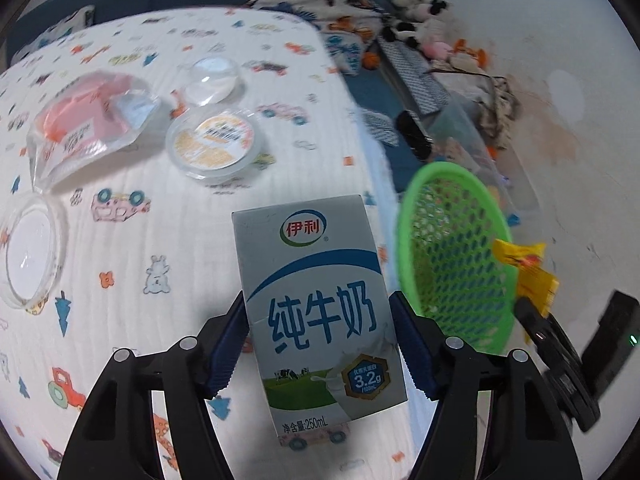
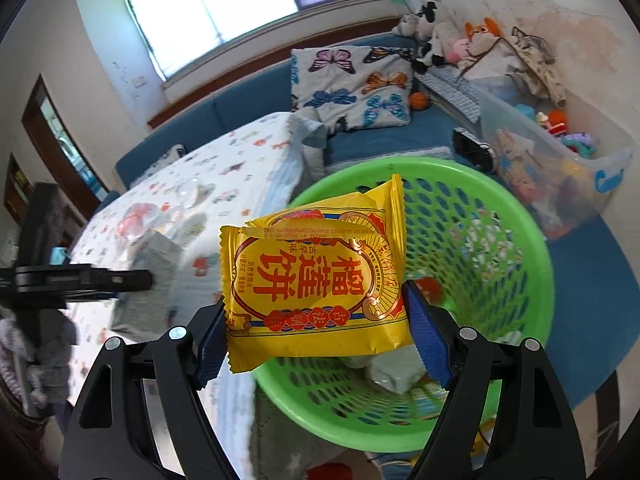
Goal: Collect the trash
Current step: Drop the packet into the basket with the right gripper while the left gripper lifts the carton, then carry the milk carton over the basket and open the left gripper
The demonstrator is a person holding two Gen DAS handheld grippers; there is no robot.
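A white and blue milk carton (image 1: 316,280) stands upright between the blue pads of my left gripper (image 1: 318,320), which is shut on its sides just above the printed tablecloth (image 1: 160,208). My right gripper (image 2: 316,300) is shut on a yellow snack packet (image 2: 316,264), held over the mouth of a green mesh basket (image 2: 536,240). From the left wrist view the basket (image 1: 404,216) sits just right of the table edge, with the yellow packet (image 1: 528,268) beyond it. A pink pouch (image 1: 88,128), a lidded cup (image 1: 216,142) and two clear lids (image 1: 212,78) lie on the cloth.
Some wrappers lie in the basket's bottom (image 2: 392,376). Behind it are a blue sofa (image 2: 380,136), a butterfly blanket (image 2: 352,84), plush toys (image 2: 440,40) and a clear storage bin (image 2: 560,160) of toys. A blue rug (image 2: 592,300) covers the floor.
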